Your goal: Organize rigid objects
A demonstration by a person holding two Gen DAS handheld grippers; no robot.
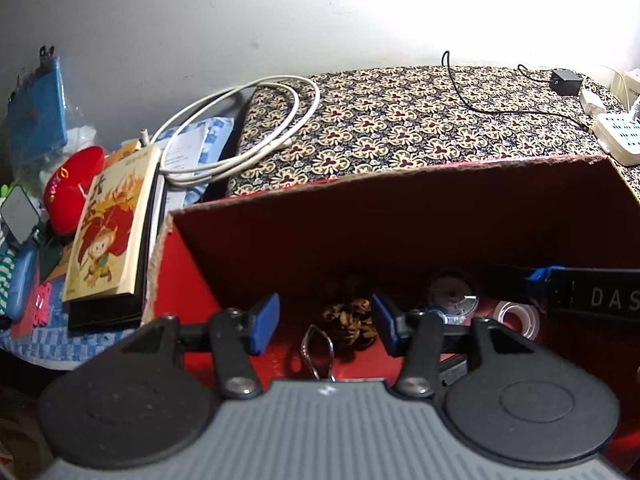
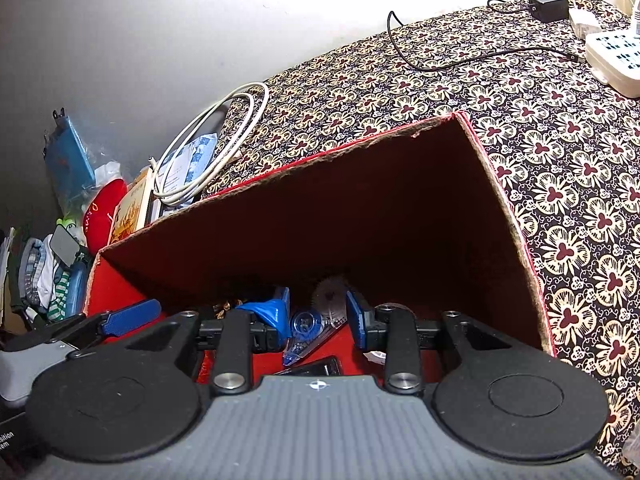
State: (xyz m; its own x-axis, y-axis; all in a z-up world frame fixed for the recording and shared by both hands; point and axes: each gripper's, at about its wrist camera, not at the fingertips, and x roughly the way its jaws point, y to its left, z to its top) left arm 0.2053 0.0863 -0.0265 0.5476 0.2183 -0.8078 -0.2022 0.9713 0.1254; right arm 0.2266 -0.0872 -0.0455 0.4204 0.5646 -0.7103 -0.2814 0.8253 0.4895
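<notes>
Both grippers were down inside the tall red cardboard box [image 1: 400, 232], which stood on the flower-patterned cloth [image 1: 400, 112], and the sorting looked well along. On the box floor lay a brown pine cone [image 1: 352, 320], a thin bent wire loop [image 1: 318, 350] and a clear roll of tape [image 1: 516, 318]. The left gripper [image 1: 326, 324] had its 2 blue pads parted and nothing between them, with the cone and the loop lying below the gap. The right gripper [image 2: 318, 318] had a narrower gap. The clear blue correction-tape dispenser [image 2: 306, 326] showed through that gap, but from the left wrist it seemed to lie past the fingertips, so I took that gripper for empty too. The dispenser was flat on the red floor near the middle. Its long axis ran on a slant, with the geared wheel end towards the far wall and the tapered nose towards the near wall and a little left. To lift it well, I'd roll the right wrist until the pads faced its 2 flat sides, come down across the long axis at the wheel end, and keep clear of the tape roll and the box wall.
</notes>
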